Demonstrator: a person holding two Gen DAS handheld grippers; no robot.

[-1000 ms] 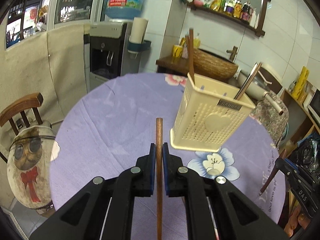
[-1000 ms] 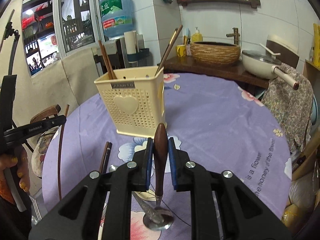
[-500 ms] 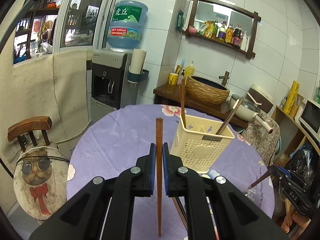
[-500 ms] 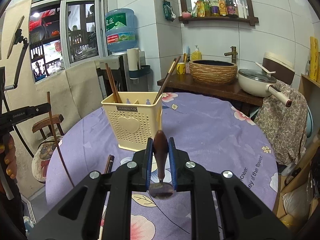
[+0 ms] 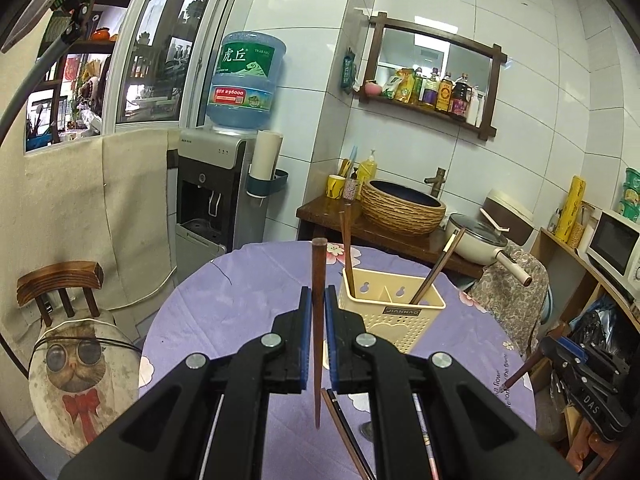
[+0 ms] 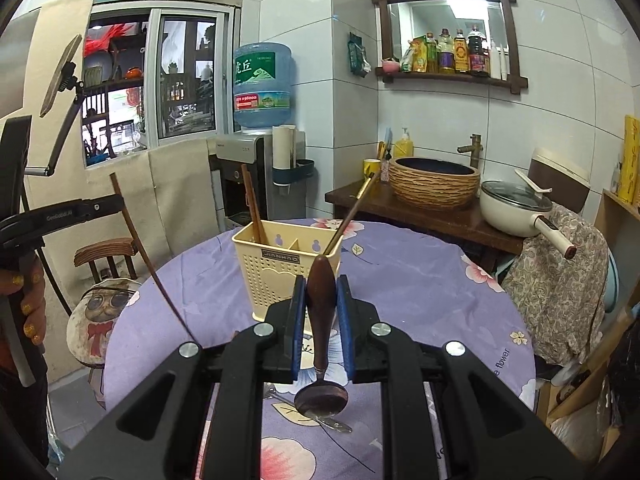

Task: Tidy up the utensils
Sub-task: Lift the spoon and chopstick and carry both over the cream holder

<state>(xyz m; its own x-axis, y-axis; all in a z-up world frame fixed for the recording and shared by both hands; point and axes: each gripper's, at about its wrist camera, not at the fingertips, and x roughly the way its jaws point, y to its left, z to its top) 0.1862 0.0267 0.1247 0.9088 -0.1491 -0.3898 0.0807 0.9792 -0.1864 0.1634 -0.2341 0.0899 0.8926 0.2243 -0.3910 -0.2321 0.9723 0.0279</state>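
The left gripper (image 5: 319,304) squeezes a thin brown wooden chopstick (image 5: 318,332) that stands straight up, its tip hanging above the purple flowered tablecloth (image 5: 248,300). The right gripper (image 6: 321,296) squeezes the dark wooden handle of a spoon (image 6: 320,360); its bowl hangs down. More utensils below are half hidden by the grippers. Farther back stands a cream plastic utensil basket (image 6: 286,276), holding chopsticks.

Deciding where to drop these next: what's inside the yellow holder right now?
The holder has brown chopsticks standing in its left compartment and a long metal-tipped handle leaning in the right. Their lower ends are hidden by the walls.
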